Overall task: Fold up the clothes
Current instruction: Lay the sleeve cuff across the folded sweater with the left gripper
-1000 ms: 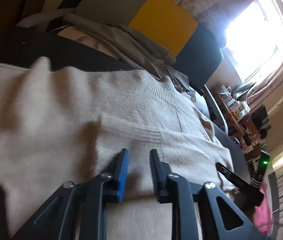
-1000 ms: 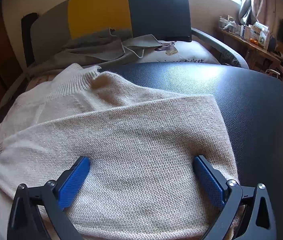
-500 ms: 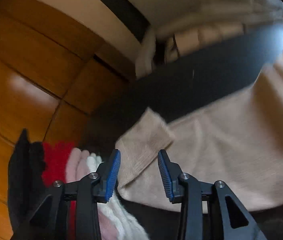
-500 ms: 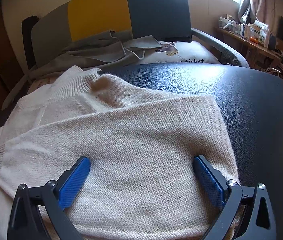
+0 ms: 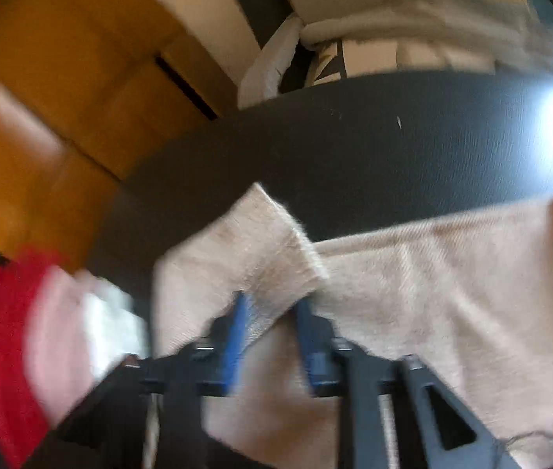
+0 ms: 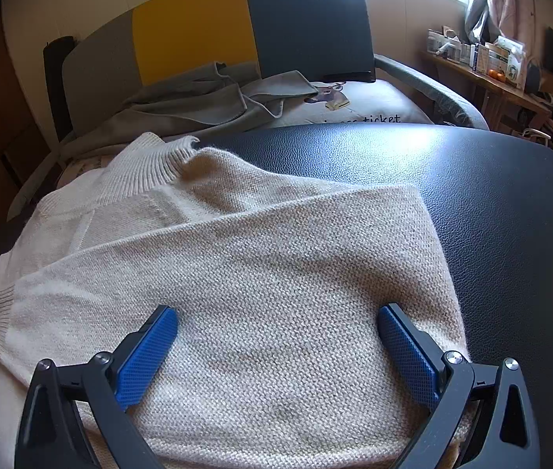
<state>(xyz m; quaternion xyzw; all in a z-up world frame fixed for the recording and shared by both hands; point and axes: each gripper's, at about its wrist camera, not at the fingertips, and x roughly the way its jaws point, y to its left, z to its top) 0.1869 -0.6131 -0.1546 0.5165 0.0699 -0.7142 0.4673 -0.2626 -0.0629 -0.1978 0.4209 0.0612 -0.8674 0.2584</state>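
- Black leather-look counter (image 6: 503, 211), rounded at its far edge, glare from a bright window on it; beyond it a sofa (image 6: 206, 35) with grey, yellow and dark blue back panels.
- On the sofa seat behind the counter: a crumpled grey garment (image 6: 194, 105) and a pale cushion (image 6: 370, 107) printed with a deer and lettering.
- To the right of the sofa, a cluttered wooden side shelf (image 6: 487, 74) under the curtains.
- Spread over the near part of the counter: beige knit sweater (image 6: 261, 273), ribbed collar (image 6: 151, 164) toward the sofa, one sleeve folded across the body with its ribbed cuff at the sweater's left edge.
- Right gripper (image 6: 276, 344) low over the sweater's near part, jaws spread wide with flat knit between the blue pads, nothing pinched.
- Left gripper (image 5: 272, 336) at the sweater's (image 5: 433, 293) left corner (blurred view), jaws just closing, narrow now, a raised fold of the beige knit between the blue pads and seemingly clamped.
- Left of that corner, off the counter's (image 5: 354, 148) edge: a red, pink and white soft heap (image 5: 22, 324), orange-brown wooden floor (image 5: 42, 117) behind.
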